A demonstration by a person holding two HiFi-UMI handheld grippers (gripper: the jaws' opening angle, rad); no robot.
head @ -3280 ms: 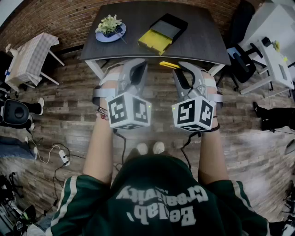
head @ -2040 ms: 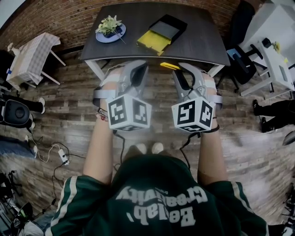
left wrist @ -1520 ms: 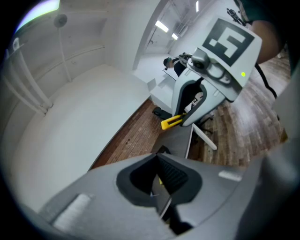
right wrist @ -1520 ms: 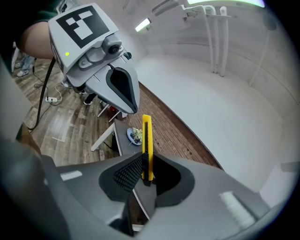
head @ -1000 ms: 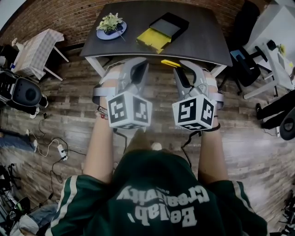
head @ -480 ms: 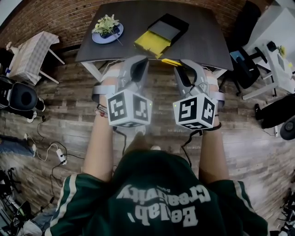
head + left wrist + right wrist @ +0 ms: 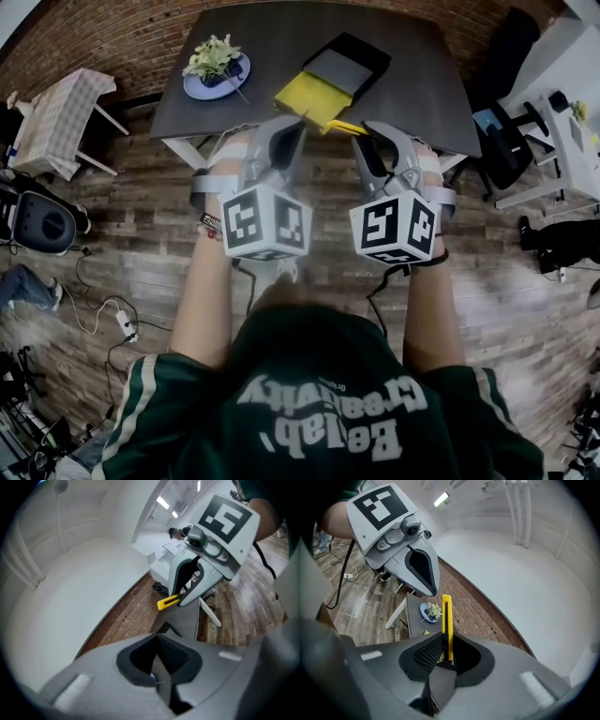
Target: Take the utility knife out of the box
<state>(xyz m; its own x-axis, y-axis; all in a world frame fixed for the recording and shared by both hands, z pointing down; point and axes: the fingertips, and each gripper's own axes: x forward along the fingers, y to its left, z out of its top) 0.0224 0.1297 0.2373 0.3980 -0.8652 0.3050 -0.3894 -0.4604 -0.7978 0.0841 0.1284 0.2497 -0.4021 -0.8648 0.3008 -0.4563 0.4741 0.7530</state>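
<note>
My right gripper (image 7: 364, 139) is shut on a yellow utility knife (image 7: 344, 127), whose end sticks out past the jaws toward the left. In the right gripper view the knife (image 7: 446, 624) stands upright between the pads. The box (image 7: 349, 64), black with a yellow part (image 7: 309, 94) at its near end, lies on the dark table (image 7: 412, 66) just beyond both gripper tips. My left gripper (image 7: 298, 129) is level with the right one, jaws together and nothing in them. The left gripper view shows the right gripper (image 7: 199, 578) with the knife (image 7: 168, 602).
A blue plate with a small plant (image 7: 215, 69) sits at the table's left end. A small checked table (image 7: 52, 117) stands at the left, office chairs (image 7: 511, 141) at the right. Cables and a power strip (image 7: 122, 323) lie on the wooden floor.
Both grippers, side by side, have come closer to the table; their tips now reach its near edge by the box's yellow part. The knife stays in the right jaws.
</note>
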